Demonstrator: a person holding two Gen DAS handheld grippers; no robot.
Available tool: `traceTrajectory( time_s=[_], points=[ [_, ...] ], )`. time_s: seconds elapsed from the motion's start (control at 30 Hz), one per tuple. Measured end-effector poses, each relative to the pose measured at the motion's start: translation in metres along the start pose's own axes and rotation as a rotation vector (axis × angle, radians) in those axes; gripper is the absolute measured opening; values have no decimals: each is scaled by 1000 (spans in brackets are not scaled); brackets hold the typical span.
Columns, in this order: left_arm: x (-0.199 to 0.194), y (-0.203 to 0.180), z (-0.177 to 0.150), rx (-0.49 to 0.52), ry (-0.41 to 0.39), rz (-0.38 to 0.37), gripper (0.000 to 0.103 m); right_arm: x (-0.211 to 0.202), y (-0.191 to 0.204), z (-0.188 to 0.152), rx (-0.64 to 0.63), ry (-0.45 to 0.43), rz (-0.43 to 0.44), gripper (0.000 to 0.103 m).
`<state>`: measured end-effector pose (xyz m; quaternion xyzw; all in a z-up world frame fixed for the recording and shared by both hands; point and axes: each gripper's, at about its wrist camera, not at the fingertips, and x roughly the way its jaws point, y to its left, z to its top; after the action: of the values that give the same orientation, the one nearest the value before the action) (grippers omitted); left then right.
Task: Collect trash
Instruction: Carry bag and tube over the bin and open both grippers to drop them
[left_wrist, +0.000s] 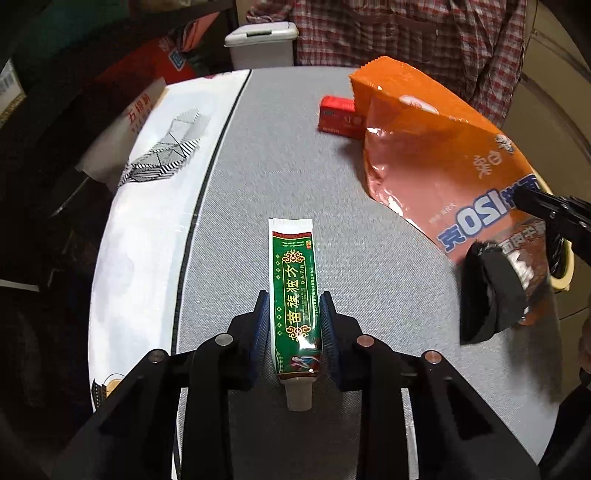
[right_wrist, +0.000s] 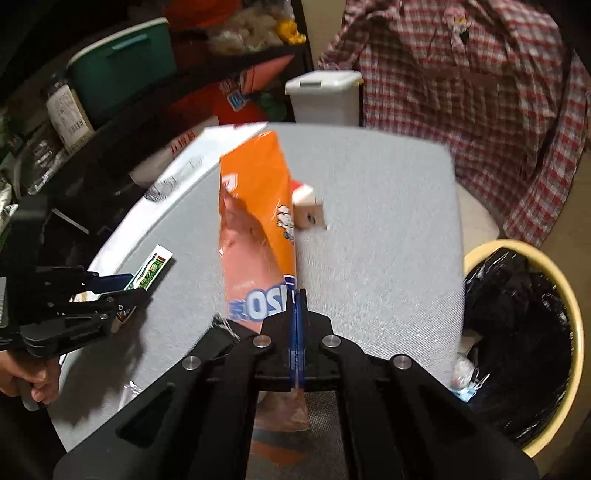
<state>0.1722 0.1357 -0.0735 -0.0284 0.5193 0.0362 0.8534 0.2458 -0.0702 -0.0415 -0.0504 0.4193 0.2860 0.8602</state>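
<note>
A green ointment tube (left_wrist: 295, 291) lies on the grey table (left_wrist: 258, 177), cap toward me. My left gripper (left_wrist: 294, 317) is open and straddles the tube, its blue pads (left_wrist: 260, 325) close beside it with small gaps. The tube also shows in the right wrist view (right_wrist: 151, 267) next to the left gripper (right_wrist: 122, 286). My right gripper (right_wrist: 297, 299) is shut on the lower edge of an orange snack bag (right_wrist: 255, 206) and holds it up above the table. The bag also shows in the left wrist view (left_wrist: 436, 162), with the right gripper (left_wrist: 524, 236) on it.
A small red box (left_wrist: 338, 118) lies on the table behind the bag. A yellow bin with a black liner (right_wrist: 532, 332) stands right of the table. A white lidded bin (left_wrist: 262, 42) and a person in a plaid shirt (right_wrist: 461, 92) are behind. Shelves with clutter are at left.
</note>
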Motion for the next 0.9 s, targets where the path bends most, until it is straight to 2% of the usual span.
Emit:
traceTrajectory(
  time_s=[0.6,0.9],
  points=[
    [-58,-7,11,-5,-189,-26,28,-82,7,4,35,-220,-27,0],
    [-79,-21,15,14,-267,-43,28,-110,-5,-2,86,-289,-58,0]
  ],
)
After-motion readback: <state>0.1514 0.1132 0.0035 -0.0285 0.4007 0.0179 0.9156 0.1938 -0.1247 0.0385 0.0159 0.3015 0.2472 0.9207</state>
